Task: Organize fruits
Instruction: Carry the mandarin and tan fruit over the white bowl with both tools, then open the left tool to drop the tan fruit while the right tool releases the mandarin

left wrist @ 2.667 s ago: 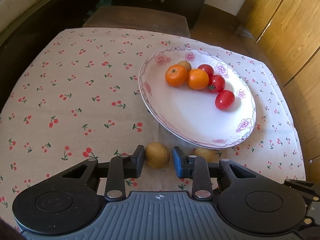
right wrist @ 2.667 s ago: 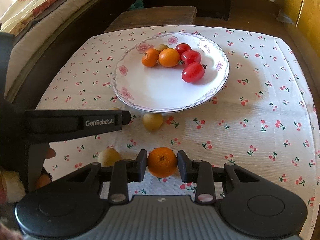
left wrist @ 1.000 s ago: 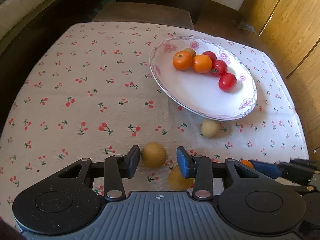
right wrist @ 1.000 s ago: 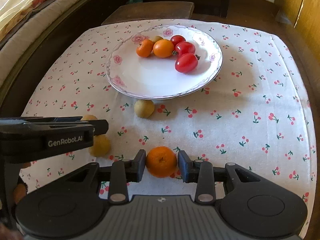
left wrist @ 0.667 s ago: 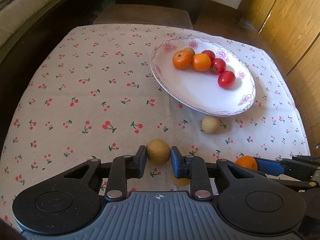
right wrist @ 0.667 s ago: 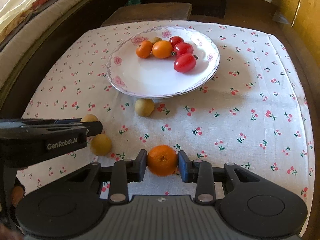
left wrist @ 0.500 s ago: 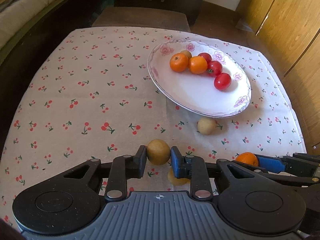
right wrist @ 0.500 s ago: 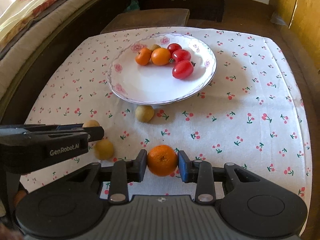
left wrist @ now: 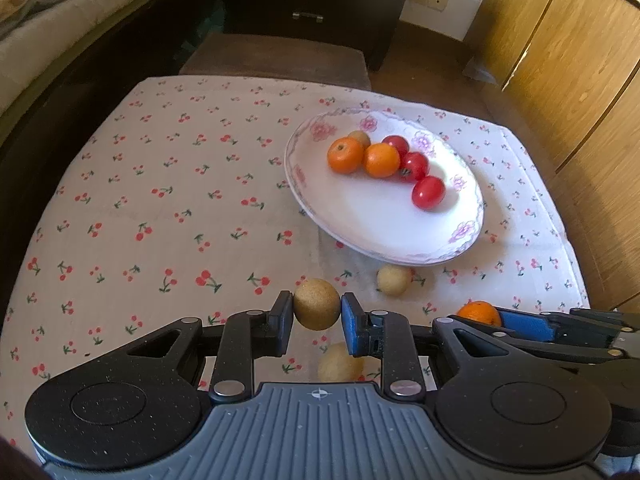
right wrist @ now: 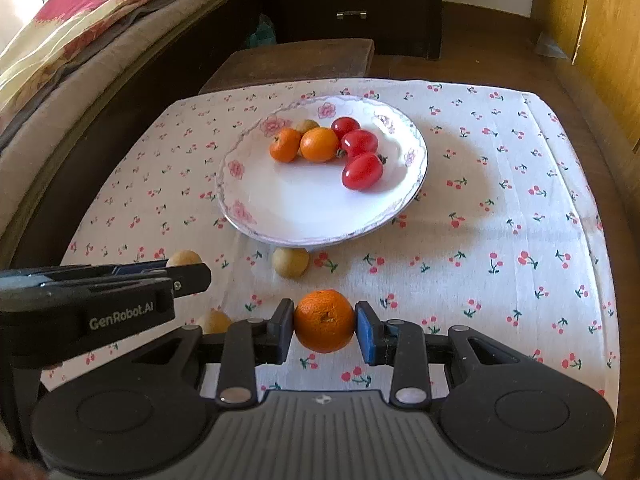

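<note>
- The left claw [left wrist: 316, 321] is clamped on a tan round fruit [left wrist: 316, 309], both pads pressing its sides, held at 6 o'clock of the plate [left wrist: 452, 248].
- The right claw [right wrist: 324, 327] is clamped on an orange [right wrist: 324, 321], also at about 6 o'clock of the plate in its own view.
- "GenRobot.AI" [right wrist: 121, 317] reads in pale letters on the side of the left claw's body, seen at 9 o'clock in the right wrist view.
- The plate sits on the cherry-print cloth [left wrist: 160, 200] over the worktop, and holds two oranges [left wrist: 345, 155], three red tomatoes [left wrist: 428, 192] and one tan fruit [left wrist: 359, 138] at its far rim.
- A loose tan fruit [left wrist: 394, 279] lies on the cloth just beside the plate's near rim; another [left wrist: 340, 366] lies under the left claw's right finger.
- No other writing can be read.
</note>
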Demonstrator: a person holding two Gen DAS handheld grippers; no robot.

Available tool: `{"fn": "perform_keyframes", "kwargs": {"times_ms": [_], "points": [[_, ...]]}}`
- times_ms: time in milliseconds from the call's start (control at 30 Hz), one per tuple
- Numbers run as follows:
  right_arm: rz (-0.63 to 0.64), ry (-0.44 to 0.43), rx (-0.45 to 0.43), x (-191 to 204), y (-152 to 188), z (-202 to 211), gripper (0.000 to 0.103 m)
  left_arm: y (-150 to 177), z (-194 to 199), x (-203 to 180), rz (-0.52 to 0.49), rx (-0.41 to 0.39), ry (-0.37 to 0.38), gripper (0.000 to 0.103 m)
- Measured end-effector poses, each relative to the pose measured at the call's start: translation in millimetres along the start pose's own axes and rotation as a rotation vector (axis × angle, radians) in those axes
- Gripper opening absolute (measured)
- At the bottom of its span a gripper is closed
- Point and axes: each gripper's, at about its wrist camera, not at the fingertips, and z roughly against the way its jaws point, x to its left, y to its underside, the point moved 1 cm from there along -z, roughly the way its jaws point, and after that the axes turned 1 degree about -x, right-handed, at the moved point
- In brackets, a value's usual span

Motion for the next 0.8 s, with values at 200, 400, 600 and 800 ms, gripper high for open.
{"fn": "perform_keyframes", "kwargs": {"times_ms": [200,400,600,800], "points": [[-0.007,0.016,-0.016,-3.7,-9.1,-2.0,0.034,-5.8,-0.7,-3.4,-0.004,-0.01,-0.001,0.034],[-0.033,0.015,-0.042,-11.1,-22.9,-0.9,0.034,-15.6,-0.7,-7.7,0.0,-0.03,0.009,0.034],[-0.052,0.013,-0.059,-16.4,-34.8,-2.8,0.034,-26.2,-5.7,-12.7,-0.008,-0.039,0.017,0.034],[-0.054,0.021,-0.062,-20.5,-44.2,-8.8,0.034,-36.8,-12.5,-16.3,-0.004,-0.043,0.024,0.034]]}}
